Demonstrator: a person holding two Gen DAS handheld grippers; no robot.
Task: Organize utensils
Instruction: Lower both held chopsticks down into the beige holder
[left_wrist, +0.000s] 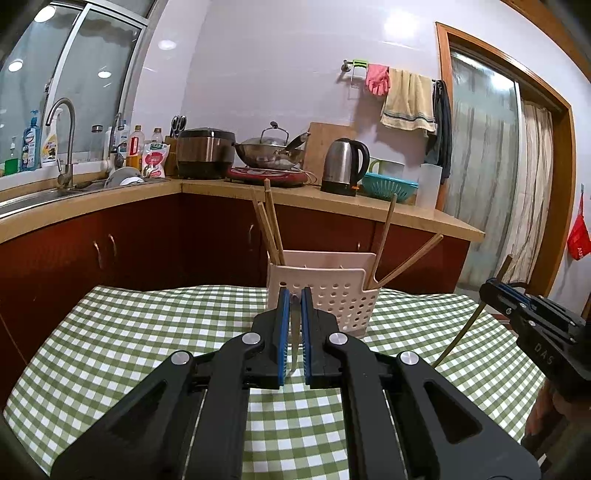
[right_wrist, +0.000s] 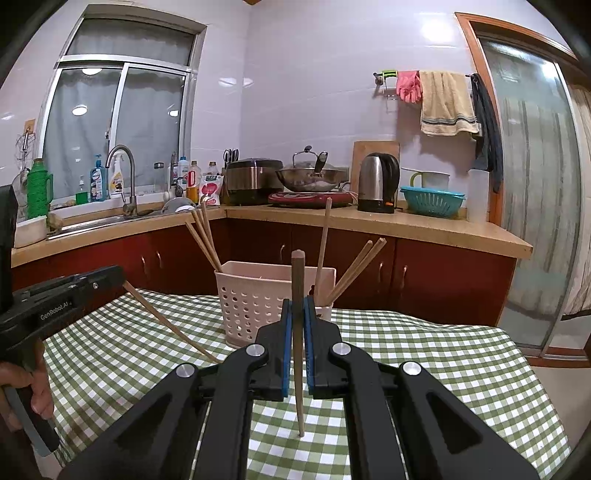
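Observation:
A pink perforated utensil holder (left_wrist: 332, 295) (right_wrist: 255, 299) stands on the checked tablecloth with several wooden chopsticks leaning in it. My left gripper (left_wrist: 294, 295) is shut on a chopstick (left_wrist: 294, 343) just in front of the holder; in the right wrist view that chopstick (right_wrist: 170, 323) slants down to the cloth. My right gripper (right_wrist: 297, 304) is shut on another chopstick (right_wrist: 297, 332), held upright with its tip near the cloth; it also shows at the right of the left wrist view (left_wrist: 461, 328), beside the holder.
The green checked table (right_wrist: 443, 369) has edges on the left, right and far side. Behind it runs a kitchen counter (left_wrist: 332, 203) with a kettle (left_wrist: 345, 166), a wok, a rice cooker and a sink (right_wrist: 92, 221). A glass door (right_wrist: 532, 184) stands at the right.

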